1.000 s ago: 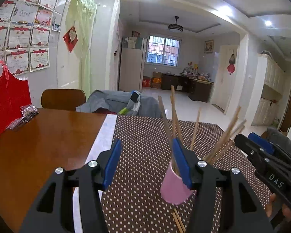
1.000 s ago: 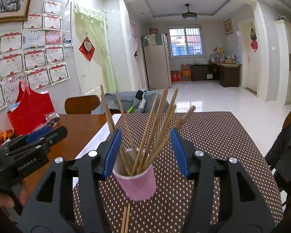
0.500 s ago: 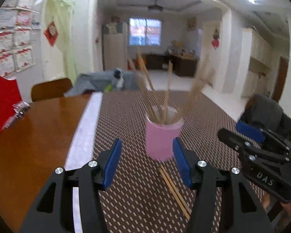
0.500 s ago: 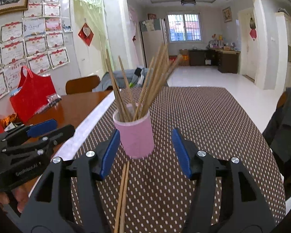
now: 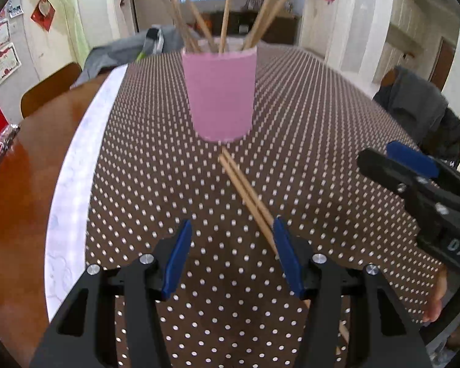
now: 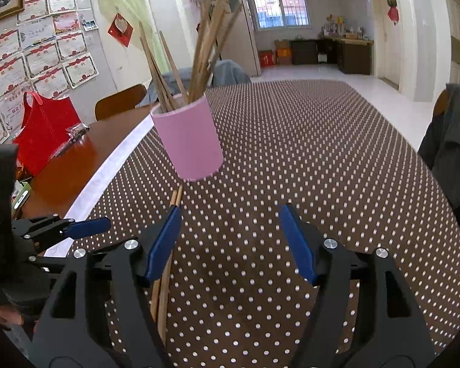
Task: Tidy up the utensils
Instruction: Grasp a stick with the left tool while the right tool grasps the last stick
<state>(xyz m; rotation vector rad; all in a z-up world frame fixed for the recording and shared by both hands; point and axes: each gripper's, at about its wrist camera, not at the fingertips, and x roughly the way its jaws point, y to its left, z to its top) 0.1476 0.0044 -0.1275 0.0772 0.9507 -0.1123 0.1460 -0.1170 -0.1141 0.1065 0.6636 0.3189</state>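
A cup [image 5: 220, 92] holding several chopsticks [image 6: 205, 49] stands on the dotted cloth [image 6: 322, 153], with 2 loose chopsticks [image 5: 245, 190] lying just before it and the bare tabletop [image 5: 21, 190] to its left.

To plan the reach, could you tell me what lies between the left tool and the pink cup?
In the left wrist view, two loose chopsticks lie on the dotted tablecloth between the left tool and the pink cup.

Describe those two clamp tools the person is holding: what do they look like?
Both grippers, left and right, are black plastic frames with cut-out openings and silver screws. Each has two flat blue pads as fingers. One side reads "DAS". Bare skin of a hand shows; no cables visible.
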